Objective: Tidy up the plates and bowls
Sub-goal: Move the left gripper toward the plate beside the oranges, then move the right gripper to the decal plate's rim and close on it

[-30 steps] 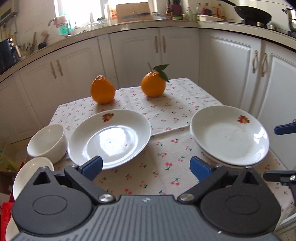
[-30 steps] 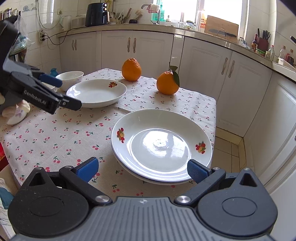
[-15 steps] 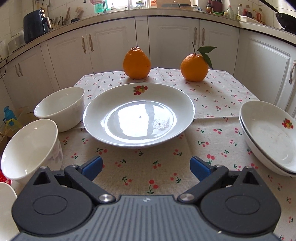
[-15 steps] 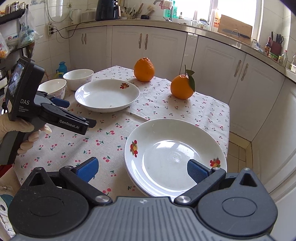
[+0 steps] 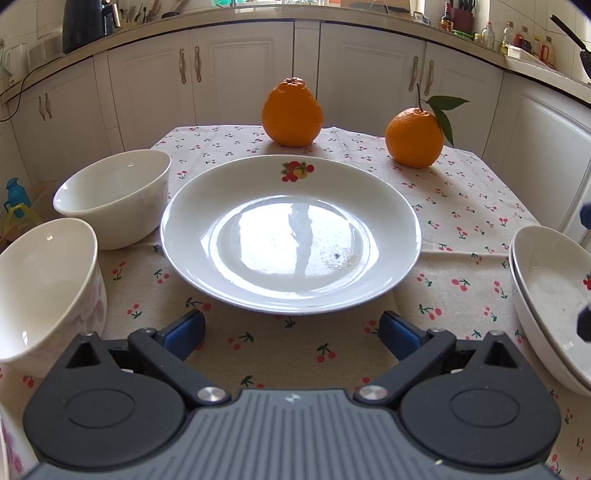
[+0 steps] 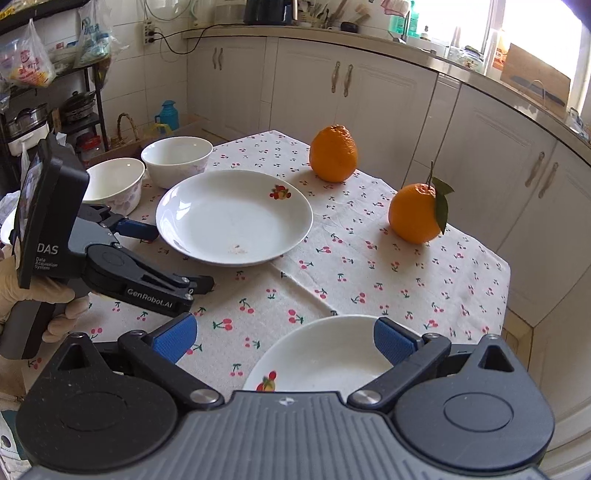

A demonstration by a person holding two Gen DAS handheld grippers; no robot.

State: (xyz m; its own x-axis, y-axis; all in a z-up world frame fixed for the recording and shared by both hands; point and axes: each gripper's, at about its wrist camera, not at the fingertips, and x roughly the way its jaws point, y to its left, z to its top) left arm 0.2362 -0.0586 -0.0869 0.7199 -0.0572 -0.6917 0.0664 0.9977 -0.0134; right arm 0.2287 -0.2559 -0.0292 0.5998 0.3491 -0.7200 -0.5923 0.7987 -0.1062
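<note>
On the desk (image 5: 332,354) our left gripper (image 5: 291,328), jaws apart, faces the single plate (image 5: 291,236); next we judge it must grip the near rim. Right gripper (image 6: 284,341) jaws apart too.

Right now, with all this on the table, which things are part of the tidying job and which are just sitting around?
Part of the job:
- single plate
- stacked plates
- far bowl
- near bowl

Just lying about:
- plain orange
- leafy orange
- cherry tablecloth
- black kettle

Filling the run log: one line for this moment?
left gripper open, facing single plate | right gripper open, over stacked plates | nothing held
</note>
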